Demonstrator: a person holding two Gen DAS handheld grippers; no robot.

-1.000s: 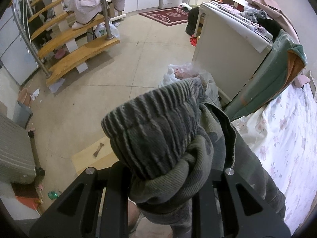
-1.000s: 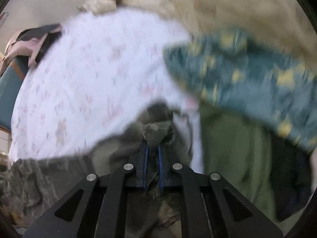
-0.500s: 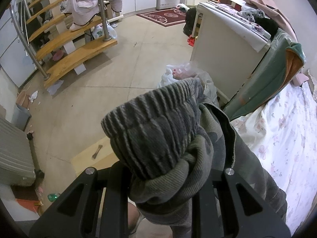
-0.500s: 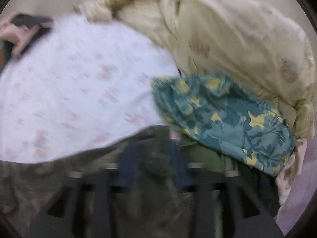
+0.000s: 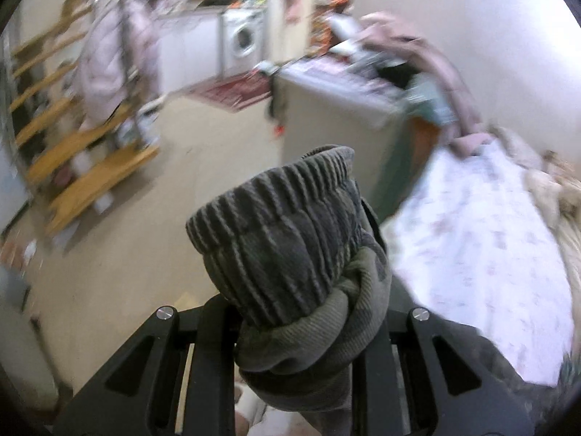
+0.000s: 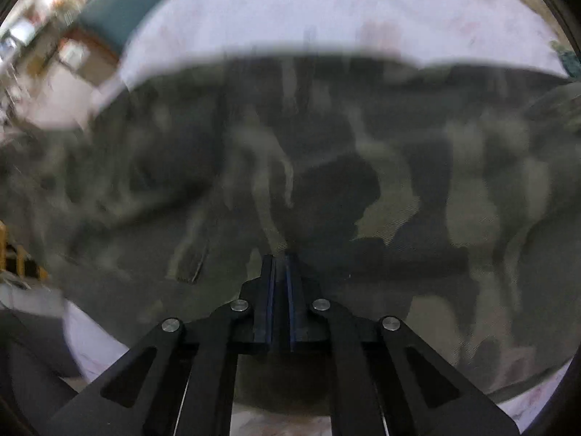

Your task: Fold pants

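Note:
The pants are grey-green camouflage with a ribbed elastic waistband (image 5: 279, 232). My left gripper (image 5: 290, 330) is shut on the bunched waistband and holds it up beside the bed; the fabric hides the fingertips. In the right wrist view the pants (image 6: 326, 167) spread wide and blurred across the white floral bedsheet (image 6: 326, 11). My right gripper (image 6: 279, 265) is shut with its blue-edged fingers pressed together at the cloth; whether cloth is pinched between them is unclear.
The bed with the floral sheet (image 5: 483, 254) lies to the right. A white cabinet (image 5: 334, 116) piled with clothes stands behind it. Wooden stairs (image 5: 80, 152), a washing machine (image 5: 243, 40) and bare tile floor (image 5: 174, 189) are to the left.
Both cameras swung fast and the views are blurred. The left gripper tilted up toward the room and bed, still holding the waistband. The right gripper turned from the pile of bedding to the spread pants.

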